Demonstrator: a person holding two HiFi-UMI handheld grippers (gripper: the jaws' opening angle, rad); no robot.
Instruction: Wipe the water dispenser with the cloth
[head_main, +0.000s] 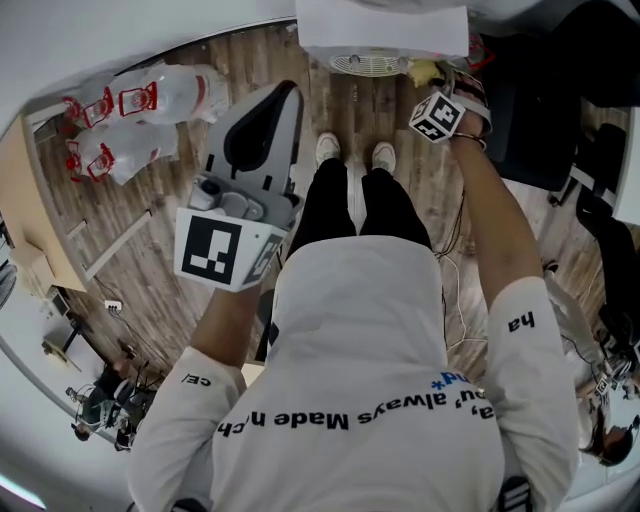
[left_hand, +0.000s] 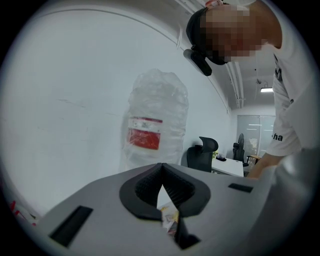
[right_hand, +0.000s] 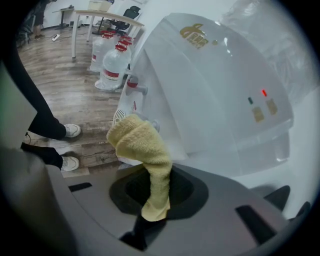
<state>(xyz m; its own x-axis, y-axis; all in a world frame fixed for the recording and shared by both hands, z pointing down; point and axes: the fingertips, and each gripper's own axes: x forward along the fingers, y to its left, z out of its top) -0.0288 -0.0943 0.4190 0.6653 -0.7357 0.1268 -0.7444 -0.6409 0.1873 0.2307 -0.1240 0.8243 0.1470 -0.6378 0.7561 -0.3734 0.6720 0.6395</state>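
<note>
The white water dispenser (right_hand: 210, 85) fills the right gripper view, with a red tap (right_hand: 134, 86) and small indicator lights (right_hand: 263, 93). My right gripper (right_hand: 155, 192) is shut on a yellow cloth (right_hand: 142, 145), whose bunched end rises toward the dispenser's front below the taps. From the head view, the right gripper (head_main: 440, 100) holds the cloth (head_main: 425, 72) beside the dispenser's (head_main: 380, 35) round drip grille (head_main: 368, 64). My left gripper (head_main: 285, 95) is raised at the left, away from the dispenser. Its jaws (left_hand: 162, 172) meet at the tips, pointing at a plastic-wrapped water bottle (left_hand: 155, 125).
Spare water bottles (head_main: 130, 120) lie on the wood floor at the left, also in the right gripper view as bottles (right_hand: 112, 65). The person's white shoes (head_main: 355, 152) stand just before the dispenser. A black office chair (left_hand: 202, 152) and desks stand behind, and cables (head_main: 455, 300) trail on the right.
</note>
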